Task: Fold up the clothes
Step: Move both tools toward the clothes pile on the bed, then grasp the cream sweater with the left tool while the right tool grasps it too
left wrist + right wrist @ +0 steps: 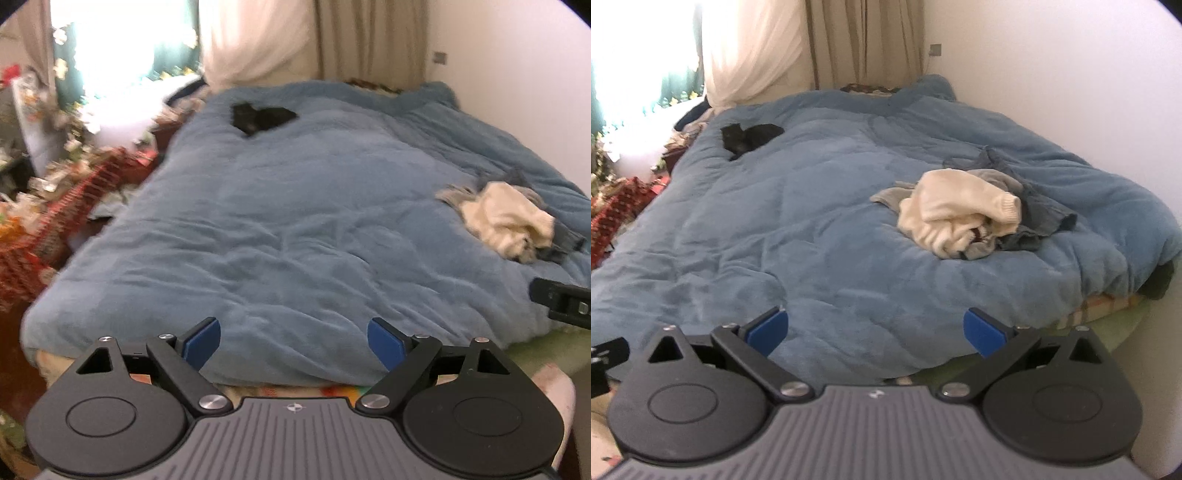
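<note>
1. Though blur softens everything, the cream sweater (960, 210) sits crumpled on grey clothes (1030, 206), right side of the blue duvet (812, 221), partly hiding them.
2. Left gripper (294, 345) gapes wide, empty.
3. Right gripper (875, 332) likewise, touching nothing.

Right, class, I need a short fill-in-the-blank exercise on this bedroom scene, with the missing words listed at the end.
1. The bed is covered by a ____ duvet.
2. The cream sweater lies crumpled on top of ____ clothes.
3. A small ____ garment lies alone at the far side of the bed.
4. Both the left gripper and the right gripper have their fingers ____ and hold nothing.

Missing words: blue; grey; black; open
</note>
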Motion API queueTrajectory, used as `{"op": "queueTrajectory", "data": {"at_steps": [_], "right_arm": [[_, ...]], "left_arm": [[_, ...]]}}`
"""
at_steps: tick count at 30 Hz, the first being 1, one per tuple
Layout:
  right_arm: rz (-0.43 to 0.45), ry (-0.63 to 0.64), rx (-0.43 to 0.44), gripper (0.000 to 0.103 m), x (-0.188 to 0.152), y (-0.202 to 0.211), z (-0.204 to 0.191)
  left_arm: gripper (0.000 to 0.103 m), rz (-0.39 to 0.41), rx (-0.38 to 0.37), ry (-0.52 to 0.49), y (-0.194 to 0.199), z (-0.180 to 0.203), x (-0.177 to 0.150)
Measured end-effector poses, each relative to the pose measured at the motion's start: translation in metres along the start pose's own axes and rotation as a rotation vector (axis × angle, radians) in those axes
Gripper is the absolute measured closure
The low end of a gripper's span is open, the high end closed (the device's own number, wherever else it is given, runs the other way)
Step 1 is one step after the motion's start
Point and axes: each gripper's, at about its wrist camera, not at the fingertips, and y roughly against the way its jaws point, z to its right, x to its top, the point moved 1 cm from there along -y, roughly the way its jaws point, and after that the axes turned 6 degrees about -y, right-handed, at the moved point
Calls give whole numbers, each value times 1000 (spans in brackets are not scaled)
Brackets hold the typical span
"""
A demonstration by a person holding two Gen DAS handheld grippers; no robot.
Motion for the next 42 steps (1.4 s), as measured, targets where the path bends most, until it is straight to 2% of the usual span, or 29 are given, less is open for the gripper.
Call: {"op": "queueTrajectory", "data": {"at_steps": [4, 7, 9, 14, 16, 18, 22, 26, 30, 34, 39, 42], "right_arm": [[-26, 25, -3, 1, -1, -16, 11], [-46, 77, -46, 1, -3, -31, 17], [-58, 105, -73, 1, -5, -41, 23], [-77, 112, -62, 1, -5, -63, 44], [-51, 118, -32, 1, -5, -71, 52], [-54, 118, -43, 1, -3, -80, 60], [-47, 63, -11, 1, 4, -96, 82], [-20, 72, -40, 1, 13, -116, 100], [8, 86, -75, 1, 22, -135, 118], [49, 88, -118, 1, 34, -155, 133], [72, 26, -68, 1, 45, -178, 159], [84, 43, -71, 1, 50, -187, 165]], "left_arm": [[16, -9, -57, -50, -12, 7, 2], [14, 22, -80, -63, -20, 11, 10], [9, 47, -96, -68, -26, 14, 15], [9, 67, -138, -105, -52, 29, 36], [10, 65, -155, -128, -67, 37, 46], [9, 50, -176, -142, -83, 48, 56], [9, 33, -195, -154, -118, 67, 71], [10, 54, -278, -199, -142, 89, 75], [10, 112, -274, -272, -160, 122, 84], [10, 123, -284, -365, -175, 155, 99], [10, 112, -367, -335, -195, 184, 117], [10, 97, -424, -308, -210, 198, 129]]}}
